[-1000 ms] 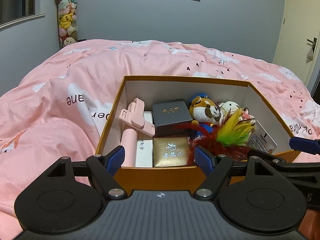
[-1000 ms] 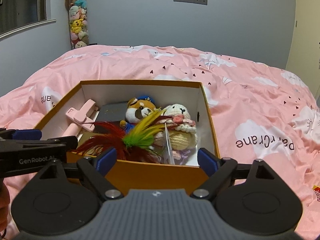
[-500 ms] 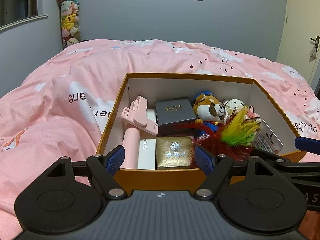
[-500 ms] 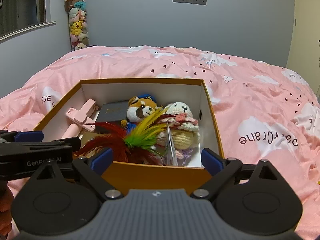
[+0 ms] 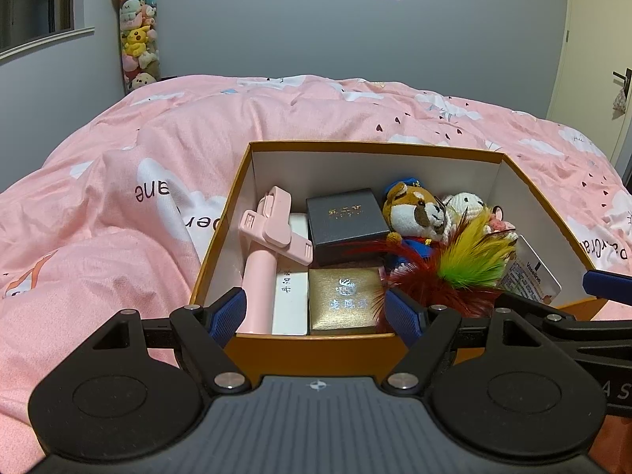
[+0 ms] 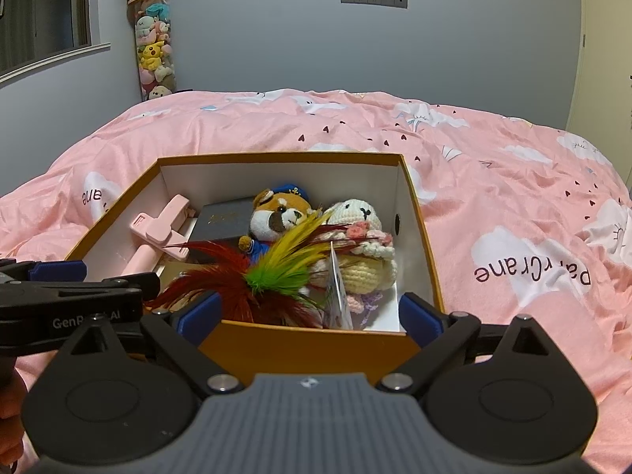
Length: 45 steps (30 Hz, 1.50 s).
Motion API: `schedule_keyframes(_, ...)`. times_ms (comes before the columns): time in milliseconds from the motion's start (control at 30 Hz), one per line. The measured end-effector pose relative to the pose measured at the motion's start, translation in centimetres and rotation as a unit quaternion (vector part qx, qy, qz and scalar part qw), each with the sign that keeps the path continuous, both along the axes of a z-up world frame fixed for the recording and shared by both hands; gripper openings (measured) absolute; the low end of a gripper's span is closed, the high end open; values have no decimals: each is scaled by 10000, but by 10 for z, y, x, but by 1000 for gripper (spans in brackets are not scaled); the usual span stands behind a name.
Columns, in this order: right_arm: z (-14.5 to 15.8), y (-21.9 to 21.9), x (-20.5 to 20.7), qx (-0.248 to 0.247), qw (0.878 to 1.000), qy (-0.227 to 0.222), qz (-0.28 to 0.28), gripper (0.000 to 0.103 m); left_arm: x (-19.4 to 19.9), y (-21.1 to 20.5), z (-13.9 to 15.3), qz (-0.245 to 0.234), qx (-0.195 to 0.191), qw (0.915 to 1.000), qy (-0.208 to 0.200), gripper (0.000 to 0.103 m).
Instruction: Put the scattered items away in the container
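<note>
An orange cardboard box point(image 5: 316, 349) point(image 6: 308, 343) sits on the pink bed. Inside lie a pink phone holder point(image 5: 272, 229) point(image 6: 158, 225), a black box point(image 5: 345, 221), a gold box point(image 5: 343, 304), a white box point(image 5: 290, 300), a red-panda plush point(image 5: 414, 209) point(image 6: 280, 213), a crocheted bunny point(image 6: 363, 237), a feather toy point(image 5: 466, 264) point(image 6: 276, 272) and a Vaseline card point(image 5: 529, 276). My left gripper point(image 5: 316, 314) is open and empty at the box's near wall. My right gripper point(image 6: 308, 316) is open and empty beside it, at the same wall.
The pink duvet point(image 5: 118, 237) point(image 6: 513, 217) spreads around the box. A tall tube of plush toys point(image 5: 136, 39) stands at the far left wall. A door point(image 5: 600, 59) is at the far right.
Both grippers have pulled back and risen slightly, so the box sits a little farther and lower in view. Both stay open and empty.
</note>
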State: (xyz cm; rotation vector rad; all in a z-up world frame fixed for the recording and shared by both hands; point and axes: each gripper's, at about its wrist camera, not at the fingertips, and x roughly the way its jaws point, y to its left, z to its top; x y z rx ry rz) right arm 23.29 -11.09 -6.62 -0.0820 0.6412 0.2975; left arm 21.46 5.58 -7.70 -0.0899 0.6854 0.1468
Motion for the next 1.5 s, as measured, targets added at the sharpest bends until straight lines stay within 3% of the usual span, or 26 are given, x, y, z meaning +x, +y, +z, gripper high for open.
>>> schedule_keyframes(1500,-4,-3,1,24,10000,-1,-8,98,1,0,0,-7,-9,10000,34,91)
